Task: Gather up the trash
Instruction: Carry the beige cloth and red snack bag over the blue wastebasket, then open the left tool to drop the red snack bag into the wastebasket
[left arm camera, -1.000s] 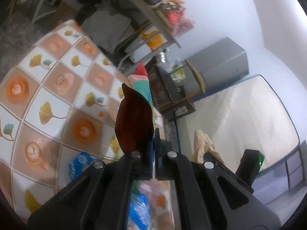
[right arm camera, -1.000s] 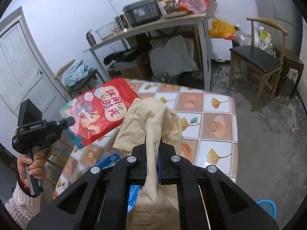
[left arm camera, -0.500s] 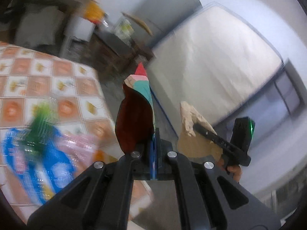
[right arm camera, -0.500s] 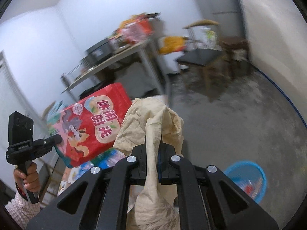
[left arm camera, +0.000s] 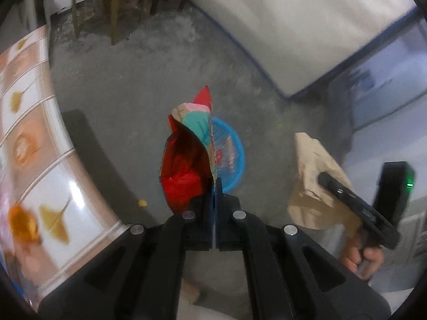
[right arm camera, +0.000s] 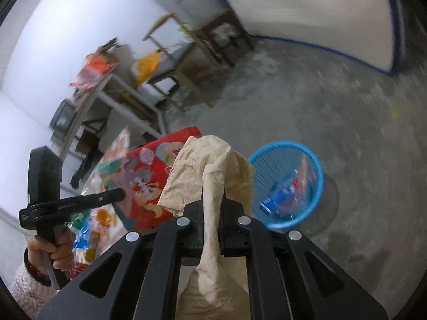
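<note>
My left gripper (left arm camera: 215,186) is shut on a red snack bag (left arm camera: 186,165) with a teal and pink top, held up over the grey floor. A blue mesh basket (left arm camera: 236,157) sits on the floor just behind the bag. My right gripper (right arm camera: 212,200) is shut on a crumpled beige paper bag (right arm camera: 205,165), which hangs down between its fingers. From the right wrist the blue basket (right arm camera: 313,165) lies to the right and below, with a blue wrapper and other trash inside. The red snack bag (right arm camera: 149,184) and left gripper (right arm camera: 120,194) show at left; the paper bag (left arm camera: 312,176) shows at right in the left wrist view.
A tiled table (left arm camera: 32,138) with leaf patterns runs along the left edge, with wrappers (right arm camera: 88,226) still lying on it. Wooden chairs (right arm camera: 186,53) and a cluttered shelf table (right arm camera: 106,85) stand farther back. A white mattress (left arm camera: 307,26) leans on the wall. A small yellow scrap (left arm camera: 142,203) lies on the floor.
Both grippers have swung away from the table and tipped down toward the floor, each still shut on its bag. The blue basket has come into view beneath them.
</note>
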`<action>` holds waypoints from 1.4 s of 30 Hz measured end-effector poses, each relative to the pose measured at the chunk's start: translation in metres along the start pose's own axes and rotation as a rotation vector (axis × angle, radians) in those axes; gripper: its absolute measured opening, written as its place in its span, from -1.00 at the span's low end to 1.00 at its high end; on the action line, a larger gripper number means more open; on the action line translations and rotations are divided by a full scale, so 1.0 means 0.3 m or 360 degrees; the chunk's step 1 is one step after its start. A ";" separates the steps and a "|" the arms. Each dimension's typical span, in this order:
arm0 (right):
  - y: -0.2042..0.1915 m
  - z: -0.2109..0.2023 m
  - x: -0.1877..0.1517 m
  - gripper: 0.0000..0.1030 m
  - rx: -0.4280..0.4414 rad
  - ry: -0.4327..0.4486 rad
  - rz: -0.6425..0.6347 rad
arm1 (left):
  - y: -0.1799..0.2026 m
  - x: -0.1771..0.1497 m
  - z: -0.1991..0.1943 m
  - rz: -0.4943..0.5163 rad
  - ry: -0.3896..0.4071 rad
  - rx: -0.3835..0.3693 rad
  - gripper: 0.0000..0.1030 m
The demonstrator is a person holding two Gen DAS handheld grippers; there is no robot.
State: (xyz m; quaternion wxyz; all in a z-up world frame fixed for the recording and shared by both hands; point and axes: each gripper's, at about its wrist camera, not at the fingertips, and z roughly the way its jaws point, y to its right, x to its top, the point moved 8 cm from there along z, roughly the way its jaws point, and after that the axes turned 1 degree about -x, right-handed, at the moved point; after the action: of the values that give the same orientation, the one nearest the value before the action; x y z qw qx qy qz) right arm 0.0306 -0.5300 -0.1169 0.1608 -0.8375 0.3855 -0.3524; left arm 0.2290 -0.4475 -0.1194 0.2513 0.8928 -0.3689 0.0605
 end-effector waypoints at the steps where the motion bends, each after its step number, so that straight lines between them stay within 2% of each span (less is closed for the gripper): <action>1: 0.041 0.017 -0.013 -0.88 0.0000 -0.0009 0.0042 | 0.021 0.005 0.039 0.0021 -0.0035 0.0030 -1.00; 3: 0.103 0.053 -0.037 -0.88 -0.0002 -0.0030 0.0114 | 0.041 0.020 0.144 0.0084 -0.0124 0.0110 -1.00; 8: 0.237 0.126 -0.079 -0.88 -0.0011 -0.0066 0.0261 | 0.060 0.064 0.336 0.0206 -0.0235 0.0300 -1.00; 14: 0.338 0.174 -0.098 -0.88 -0.0020 -0.0088 0.0367 | 0.049 0.093 0.553 0.0238 -0.0357 0.0426 -1.00; 16: 0.358 0.191 -0.106 -0.88 -0.0027 -0.0098 0.0388 | 0.046 0.100 0.619 0.0203 -0.0373 0.0398 -0.97; 17: 0.364 0.192 -0.111 -0.88 -0.0026 -0.0104 0.0396 | 0.035 0.103 0.640 0.0161 -0.0367 0.0378 -0.94; 19: 0.374 0.205 -0.117 -0.88 -0.0030 -0.0119 0.0405 | 0.008 0.092 0.658 0.0096 -0.0384 0.0359 -0.74; 20: 0.377 0.214 -0.120 -0.88 -0.0034 -0.0129 0.0406 | -0.004 0.086 0.661 0.0068 -0.0389 0.0361 -0.57; 21: 0.382 0.221 -0.125 -0.88 -0.0037 -0.0137 0.0405 | -0.013 0.080 0.657 0.0045 -0.0387 0.0364 -0.44; 27: 0.390 0.289 -0.118 -0.88 -0.0030 -0.0184 0.0426 | -0.080 0.111 0.554 -0.0104 -0.0318 0.0319 -0.31; 30: 0.393 0.346 -0.105 -0.88 -0.0029 -0.0206 0.0436 | -0.088 0.148 0.436 -0.0199 -0.0236 0.0217 -0.21; 33: 0.402 0.422 -0.076 -0.88 -0.0047 -0.0229 0.0450 | -0.071 0.160 0.301 -0.0224 -0.0165 0.0094 -0.12; 37: 0.432 0.561 -0.041 -0.88 -0.0147 -0.0263 0.0474 | -0.051 0.149 0.138 -0.0213 -0.0072 -0.0013 -0.02; 40: 0.463 0.697 -0.019 -0.81 -0.0266 -0.0303 0.0458 | -0.057 0.098 0.002 -0.0195 -0.0012 -0.0091 0.06; 42: 0.483 0.777 -0.012 -0.66 -0.0329 -0.0356 0.0430 | -0.075 0.050 -0.099 -0.0180 0.0052 -0.0111 0.12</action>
State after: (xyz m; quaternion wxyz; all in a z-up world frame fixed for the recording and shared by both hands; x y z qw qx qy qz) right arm 0.1183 -0.6222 -0.3600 0.1616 -0.8242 0.5081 -0.1908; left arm 0.2575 -0.4288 -0.0984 0.2912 0.9018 -0.3156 0.0478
